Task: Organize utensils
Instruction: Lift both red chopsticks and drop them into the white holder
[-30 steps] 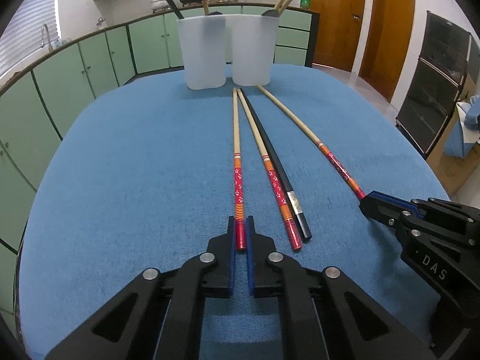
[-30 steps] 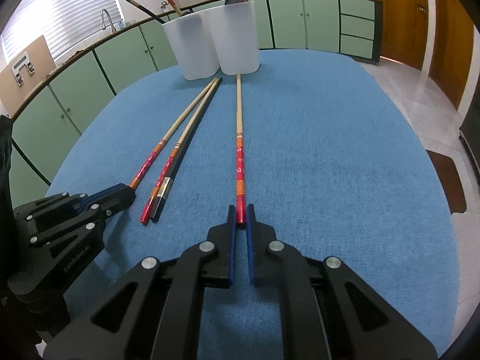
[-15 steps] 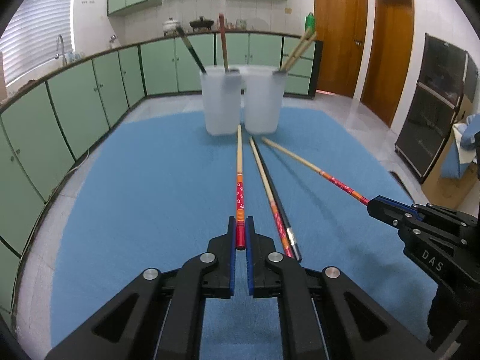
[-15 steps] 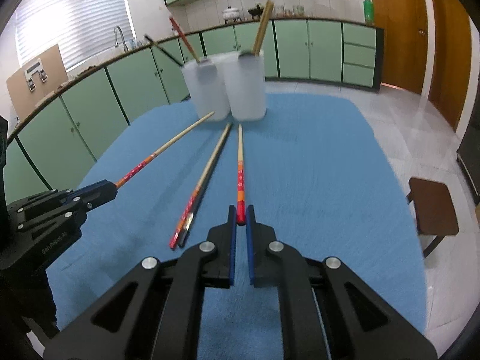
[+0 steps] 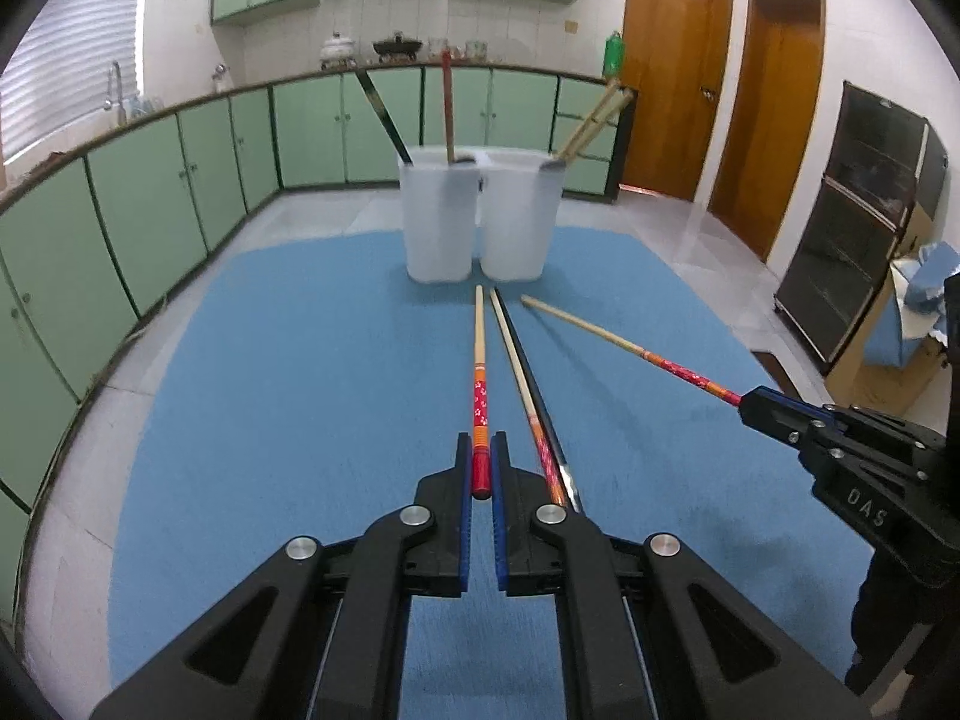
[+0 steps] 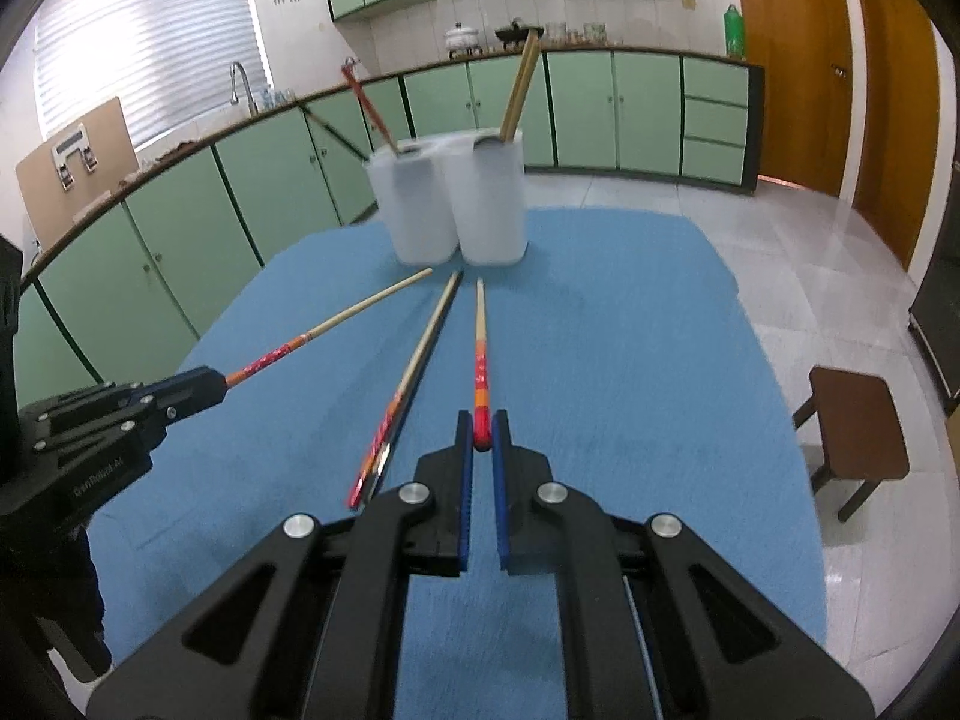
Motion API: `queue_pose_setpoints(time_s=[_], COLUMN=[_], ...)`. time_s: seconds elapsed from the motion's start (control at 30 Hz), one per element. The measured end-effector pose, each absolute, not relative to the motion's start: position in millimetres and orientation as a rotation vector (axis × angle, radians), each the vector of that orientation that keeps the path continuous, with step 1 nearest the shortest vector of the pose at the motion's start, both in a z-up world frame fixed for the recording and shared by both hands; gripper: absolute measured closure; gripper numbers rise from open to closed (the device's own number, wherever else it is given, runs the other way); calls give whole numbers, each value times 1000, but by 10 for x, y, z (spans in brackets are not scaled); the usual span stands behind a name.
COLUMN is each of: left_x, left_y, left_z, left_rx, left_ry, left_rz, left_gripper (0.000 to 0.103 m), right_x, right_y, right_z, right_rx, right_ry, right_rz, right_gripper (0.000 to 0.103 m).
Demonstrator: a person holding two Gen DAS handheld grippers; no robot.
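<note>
My left gripper (image 5: 480, 459) is shut on the red end of a wooden chopstick (image 5: 479, 354) and holds it above the blue table, tip toward two white cups (image 5: 441, 213). My right gripper (image 6: 482, 435) is shut on a second red-ended chopstick (image 6: 480, 348), also raised. Each gripper shows in the other's view: the right (image 5: 757, 405) and the left (image 6: 207, 387). A red-ended chopstick (image 5: 528, 378) and a black one (image 5: 543, 393) lie side by side on the table. The cups (image 6: 489, 198) hold several utensils.
The blue cloth-covered table (image 5: 300, 360) has its far edge just behind the cups. Green cabinets (image 5: 180, 180) line the room. A brown stool (image 6: 858, 426) stands to the table's right. A dark cabinet (image 5: 864, 228) is at the far right.
Both grippers have lifted their chopsticks off the table and risen. The two other chopsticks stay lying on the cloth.
</note>
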State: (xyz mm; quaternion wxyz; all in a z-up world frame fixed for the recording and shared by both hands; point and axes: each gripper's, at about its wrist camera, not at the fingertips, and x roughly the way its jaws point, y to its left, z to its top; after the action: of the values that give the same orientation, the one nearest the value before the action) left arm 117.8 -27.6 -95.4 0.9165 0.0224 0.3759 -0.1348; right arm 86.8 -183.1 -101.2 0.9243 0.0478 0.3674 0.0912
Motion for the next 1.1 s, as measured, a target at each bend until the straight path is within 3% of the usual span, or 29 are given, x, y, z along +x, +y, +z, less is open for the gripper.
queue_pose_setpoints(time_s=[0.4, 0.5, 0.6, 0.73, 0.97, 1.03, 1.1], left_x=[1289, 1258, 1229, 1171, 1123, 1161, 1170], left_y=[-185, -179, -169, -175, -181, -185, -167], left_z=[-1626, -1670, -1658, -1665, -1662, -1667, -1669], left_rx=[-2, -4, 14, 38, 58, 58, 44], left_ry=[899, 903, 897, 895, 889, 890, 894], left_rz=[-276, -279, -284, -280, -260, -254, -253], left_gripper=[97, 93, 84, 83, 85, 94, 97], right_x=[849, 852, 847, 869, 890, 890, 893], right_y=[-1706, -1702, -1718, -1740, -1760, -1765, -1771], right_z=[-1497, -1551, -1586, -1587, -1601, -1607, -1611], right_rx=[62, 63, 73, 85, 101, 105, 108], right_ry=[867, 880, 884, 885, 889, 891, 893], right_rz=[170, 165, 164, 167, 167, 167, 167], right_gripper=[98, 98, 98, 98, 98, 98, 98])
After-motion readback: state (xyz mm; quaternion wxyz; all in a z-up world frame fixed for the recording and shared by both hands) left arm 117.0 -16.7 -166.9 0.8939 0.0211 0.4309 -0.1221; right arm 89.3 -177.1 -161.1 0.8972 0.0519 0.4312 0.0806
